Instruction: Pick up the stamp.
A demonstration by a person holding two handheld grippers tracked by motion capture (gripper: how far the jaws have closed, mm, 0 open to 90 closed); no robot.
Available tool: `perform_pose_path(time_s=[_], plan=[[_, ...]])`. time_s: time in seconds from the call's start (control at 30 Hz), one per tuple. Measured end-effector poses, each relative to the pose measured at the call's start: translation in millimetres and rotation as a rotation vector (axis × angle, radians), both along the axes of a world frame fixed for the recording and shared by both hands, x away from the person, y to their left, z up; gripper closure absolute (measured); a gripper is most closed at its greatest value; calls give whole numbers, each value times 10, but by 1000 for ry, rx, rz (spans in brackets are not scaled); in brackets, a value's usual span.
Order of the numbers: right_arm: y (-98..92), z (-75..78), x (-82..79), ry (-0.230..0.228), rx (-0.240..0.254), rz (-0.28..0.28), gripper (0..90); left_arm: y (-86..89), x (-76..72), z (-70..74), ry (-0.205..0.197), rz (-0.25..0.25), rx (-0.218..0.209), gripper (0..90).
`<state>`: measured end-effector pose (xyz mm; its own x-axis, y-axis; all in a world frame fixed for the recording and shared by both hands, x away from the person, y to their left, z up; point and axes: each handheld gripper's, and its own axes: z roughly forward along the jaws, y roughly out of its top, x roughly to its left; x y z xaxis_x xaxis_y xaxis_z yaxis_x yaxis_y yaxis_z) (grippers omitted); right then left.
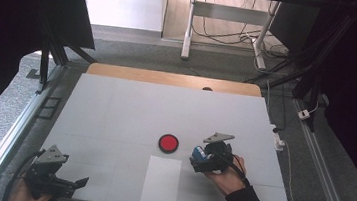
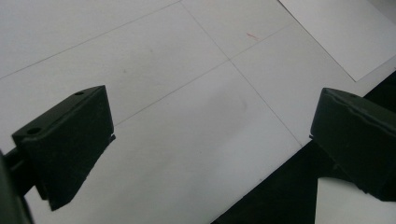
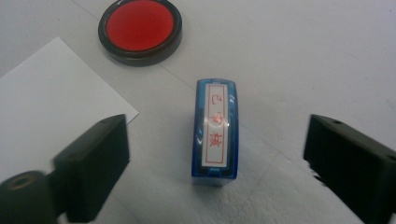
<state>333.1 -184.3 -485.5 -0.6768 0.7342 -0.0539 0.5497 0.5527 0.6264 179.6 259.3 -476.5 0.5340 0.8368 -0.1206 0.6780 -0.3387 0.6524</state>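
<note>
A: Right gripper (image 3: 215,154) is over the blue stamp (image 3: 215,131). Fingers (image 3: 93,163) apart, one on each side of it, not touching. Stamp stands on the bench (image 1: 115,109), right of centre, just right of the red ink pad (image 1: 168,143) and the white paper sheet (image 1: 161,180).

B: Left side?

A: Left gripper (image 2: 210,140) sits at the near left corner of the bench. Fingers (image 2: 70,140) wide apart, nothing between them, just bare bench under it.

B: Risks on the grab?

A: My read: stamp is narrow and tall, and it sits closer to one finger than the other. If the near finger lands first it shoves or tips the stamp before the other one arrives. Smooth plastic sides could also let it slip and twist on the lift. Ink pad is open and near, so a sideways knock could push the stamp into it or smear the paper.

B: Anything you can't see?

A: Stamp's rubber face is down, can't tell if it's inked. Label has red characters under glare, hard to read. In the high view the hand (image 1: 228,178) and gripper body cover most of the stamp. Left forearm is cut off at the near edge.
</note>
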Motion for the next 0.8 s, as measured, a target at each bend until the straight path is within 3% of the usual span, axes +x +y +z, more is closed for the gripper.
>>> perform_pose_path(time_s=[0.13, 0.23, 0.47, 0.67, 0.8], plan=[[31, 9, 12, -12, -49, 9, 280, -6, -2, 0, -2, -6, 4, 0], [33, 25, 39, -3, -32, 17, 427, -9, -2, 0, -4, -10, 8, 0], [47, 5, 103, 47, -22, 33, 679, -10, -3, 0, -4, -12, 9, 0], [37, 12, 121, 59, -26, 33, 711, -12, -5, 0, -5, -16, 11, 0], [3, 49, 123, 56, 0, 42, 711, -8, -2, -1, -3, -18, 6, 0]])
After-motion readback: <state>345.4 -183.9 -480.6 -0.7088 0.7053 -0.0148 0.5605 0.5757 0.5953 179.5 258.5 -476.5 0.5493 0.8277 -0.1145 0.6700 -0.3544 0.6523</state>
